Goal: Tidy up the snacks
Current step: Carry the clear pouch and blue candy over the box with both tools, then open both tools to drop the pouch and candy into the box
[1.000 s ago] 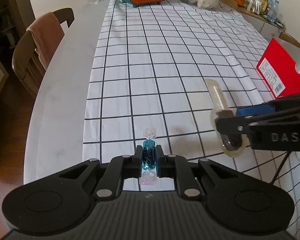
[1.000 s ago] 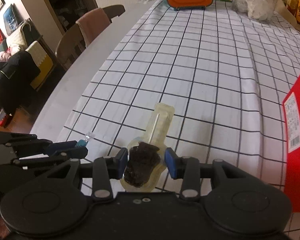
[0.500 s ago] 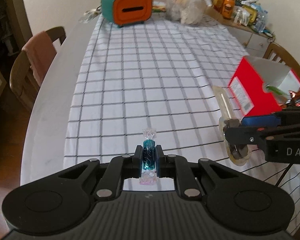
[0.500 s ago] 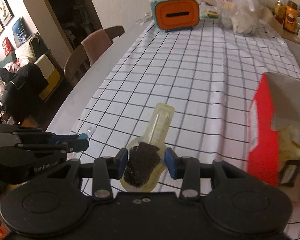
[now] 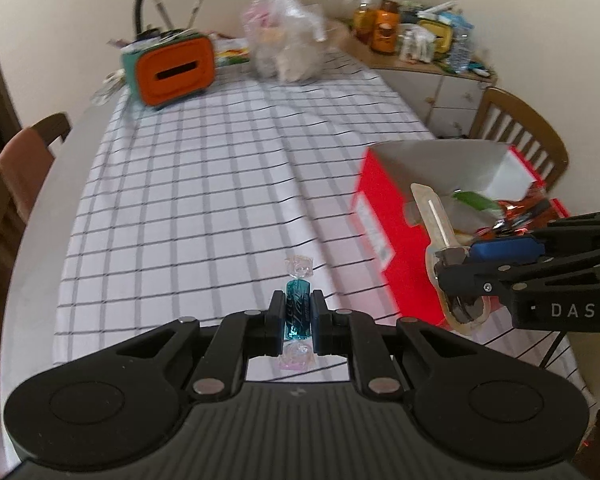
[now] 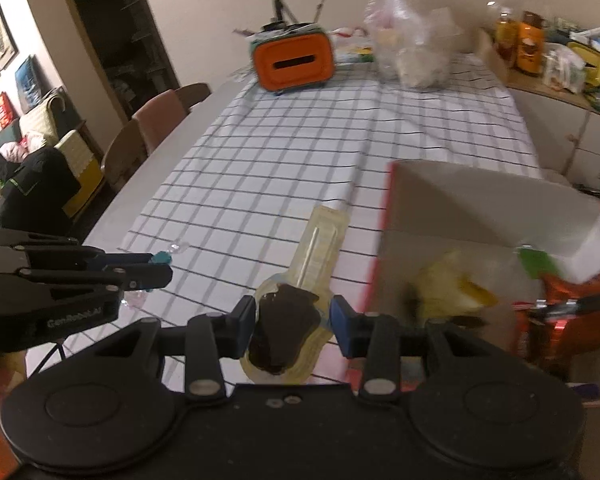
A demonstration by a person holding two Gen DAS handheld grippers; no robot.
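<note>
Two hand-held grippers carry snacks above a table [image 5: 40, 200] spread with a checked cloth [image 5: 220, 184], both bound, it appears, for the open red box [image 6: 384, 240] at the cloth's right edge. The right gripper [image 6: 294, 320] is the nearer: the box lies just ahead and to its right, its open top facing up with wrapped snacks already inside. That gripper is clamped on a dark lollipop in a clear, yellowish wrapper [image 6: 284, 336], the stick pointing forward, away from the camera, along the fingers. The left gripper [image 5: 298, 316] is pinched tight on a small teal candy [image 5: 298, 308] with clear twisted ends, its long axis likewise running along the fingers; for this one the box sits farther off, to the right, beyond the other gripper. Neither snack touches the cloth. An orange-fronted holder [image 5: 174, 70] and a clear bag [image 5: 288, 44] stand at the table's far end.
</note>
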